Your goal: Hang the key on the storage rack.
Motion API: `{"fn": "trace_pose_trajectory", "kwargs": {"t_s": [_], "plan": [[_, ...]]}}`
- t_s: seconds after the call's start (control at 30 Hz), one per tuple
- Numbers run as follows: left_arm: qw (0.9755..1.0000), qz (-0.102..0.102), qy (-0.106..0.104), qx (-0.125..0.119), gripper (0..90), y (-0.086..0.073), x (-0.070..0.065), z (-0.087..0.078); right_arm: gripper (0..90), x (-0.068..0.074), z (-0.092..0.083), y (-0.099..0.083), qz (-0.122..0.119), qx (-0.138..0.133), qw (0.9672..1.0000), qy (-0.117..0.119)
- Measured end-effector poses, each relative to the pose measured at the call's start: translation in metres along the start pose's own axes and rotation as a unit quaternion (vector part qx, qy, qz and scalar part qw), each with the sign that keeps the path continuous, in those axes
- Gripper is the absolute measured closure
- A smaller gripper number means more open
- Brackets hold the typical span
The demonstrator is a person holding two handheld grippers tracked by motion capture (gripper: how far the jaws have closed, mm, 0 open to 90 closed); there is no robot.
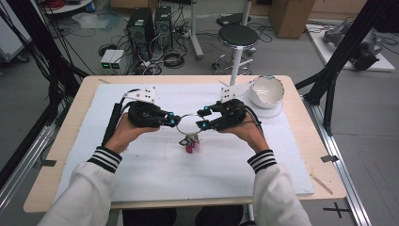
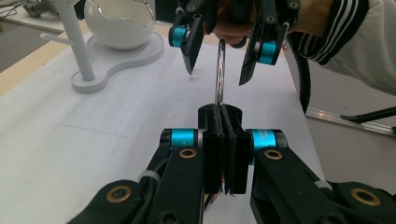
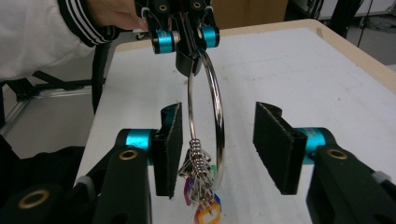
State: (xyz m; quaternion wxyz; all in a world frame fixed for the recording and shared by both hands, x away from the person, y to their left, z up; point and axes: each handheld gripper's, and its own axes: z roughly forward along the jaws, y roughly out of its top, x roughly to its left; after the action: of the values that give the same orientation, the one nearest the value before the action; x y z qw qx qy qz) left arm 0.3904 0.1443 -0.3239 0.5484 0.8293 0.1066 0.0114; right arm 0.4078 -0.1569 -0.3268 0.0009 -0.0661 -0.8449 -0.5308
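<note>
Left hand-held gripper (image 2: 223, 140) pinching metal ring (image 3: 206, 116), right hand-held gripper (image 3: 219, 149) spread, white bowl (image 1: 266, 91) nearby

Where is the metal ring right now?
The metal ring hangs above the middle of the white mat, clamped by the left gripper, with the open right gripper around its other side.

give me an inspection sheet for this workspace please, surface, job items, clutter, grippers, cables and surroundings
Surface: white foam sheet over a wooden table.
Job's things: large silver metal ring strung with small colourful clips, held above the sheet.
Clutter: white stand with a silver-rimmed white bowl at the far right corner.
Grippers: left gripper shut on the ring; right gripper open, jaws either side of it.
Cables: a black cable trails from the left gripper.
Surroundings: black stool, computer towers, floor wiring.
</note>
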Motion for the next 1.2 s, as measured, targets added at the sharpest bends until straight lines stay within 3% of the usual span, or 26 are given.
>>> {"fn": "trace_pose_trajectory", "kwargs": {"t_s": [0.17, 0.43, 0.7, 0.83, 0.93, 1.03, 1.13, 1.2], "plan": [[1.0, 0.002, -0.002, 0.001, 87.3, 0.0, 0.0, 0.0, 60.8, -0.002, -0.001, -0.001, 0.007, 0.004, 1.0, 0.005], [1.0, 0.003, -0.003, 0.003, 87.2, 0.0, -0.001, 0.001, 86.4, 0.0, -0.001, 0.001, -0.01, 0.008, 0.9999, 0.008], [1.0, 0.005, -0.005, -0.003, 87.1, 0.0, -0.001, -0.001, 87.4, 0.005, -0.001, 0.005, -0.024, 0.008, 0.9997, -0.005], [0.9999, 0.002, -0.006, -0.009, 87.0, -0.001, -0.001, -0.002, 87.5, 0.005, -0.002, 0.006, -0.017, 0.004, 0.9998, -0.005], [0.9998, 0.011, -0.004, -0.013, 86.9, -0.003, -0.001, -0.002, 87.7, 0.006, -0.002, 0.006, -0.016, 0.004, 0.9999, -0.003], [0.9994, 0.014, 0.002, -0.03, 85.7, -0.007, -0.002, -0.003, 87.9, 0.008, -0.003, 0.007, -0.01, 0.009, 0.9999, -0.004], [0.9971, 0.03, 0.011, -0.069, 74.5, -0.013, -0.004, -0.007, 88.1, 0.008, -0.006, 0.007, -0.015, 0.013, 0.9997, -0.016], [0.9973, 0.024, 0.017, -0.067, 70.6, -0.015, -0.004, -0.013, 88.0, 0.006, -0.01, 0.005, -0.008, 0.01, 0.9996, -0.023]]}}
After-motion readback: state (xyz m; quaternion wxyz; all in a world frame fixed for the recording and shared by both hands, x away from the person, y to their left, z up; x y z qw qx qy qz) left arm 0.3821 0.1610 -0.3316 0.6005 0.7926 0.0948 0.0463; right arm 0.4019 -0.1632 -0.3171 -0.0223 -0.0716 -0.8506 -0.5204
